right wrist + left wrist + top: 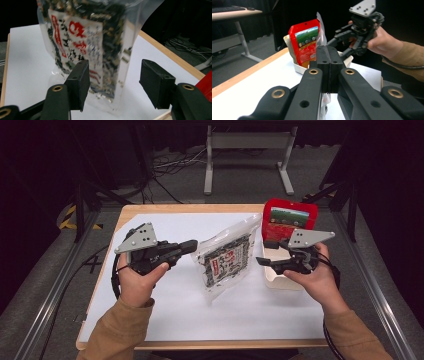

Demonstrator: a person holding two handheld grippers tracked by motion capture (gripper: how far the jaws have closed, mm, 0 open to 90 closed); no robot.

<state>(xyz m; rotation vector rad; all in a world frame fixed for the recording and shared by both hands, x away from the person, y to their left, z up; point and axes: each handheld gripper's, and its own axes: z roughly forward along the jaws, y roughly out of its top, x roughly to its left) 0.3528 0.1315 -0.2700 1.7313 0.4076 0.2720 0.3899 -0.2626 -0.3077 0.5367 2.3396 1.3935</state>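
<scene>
My left gripper (192,245) fingers clamp the pouch (227,260) edge; its long axis slants near-left to far-right, toward my right gripper (264,252), fingers apart, just right of it

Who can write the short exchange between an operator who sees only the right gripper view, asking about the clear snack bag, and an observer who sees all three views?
Operator: What holds the snack bag up in front of me?
Observer: The left gripper is shut on the bag's edge. The left gripper view shows clear plastic pinched between its jaws.
Operator: What is the red sliver at my right edge?
Observer: A red pouch, standing in a white tray at the table's right side.
</scene>
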